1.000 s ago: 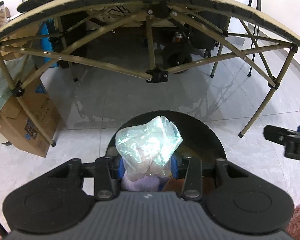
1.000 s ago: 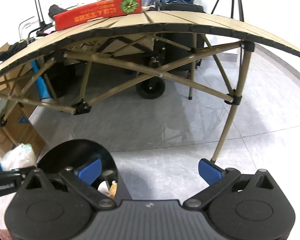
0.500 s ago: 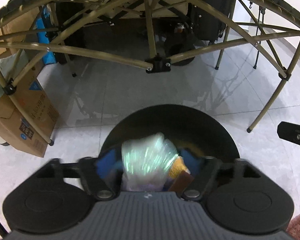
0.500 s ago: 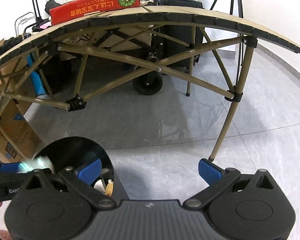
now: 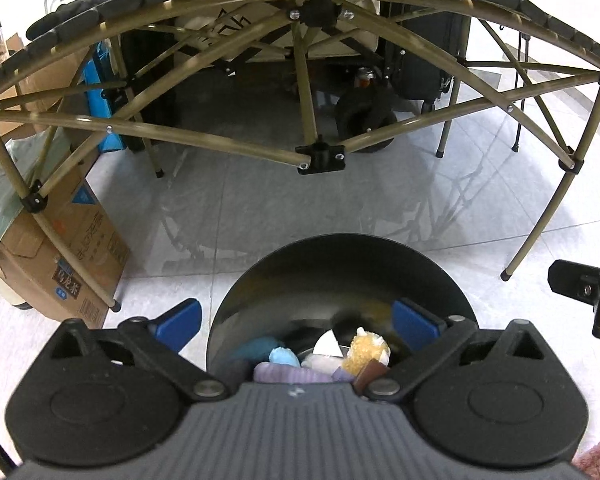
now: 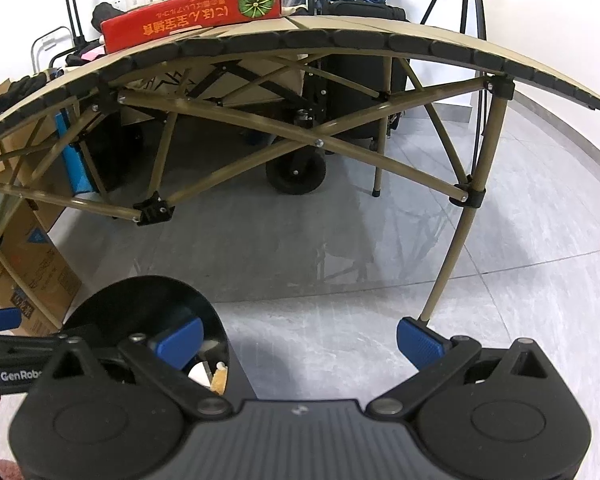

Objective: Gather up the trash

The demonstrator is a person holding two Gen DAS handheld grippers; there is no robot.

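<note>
Left tongs (image 5: pixel 296 320) opening over trash bin (image 5: pixel 340 264)

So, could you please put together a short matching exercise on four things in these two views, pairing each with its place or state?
Things:
1. left gripper
2. red box
3. black bin
4. cardboard box

Places or states:
a. on the folding table's top
b. on the floor, beside a table leg
c. jaws opening, nothing between them
d. on the floor, trash inside

Pairs: 1-c, 2-a, 3-d, 4-b
</note>
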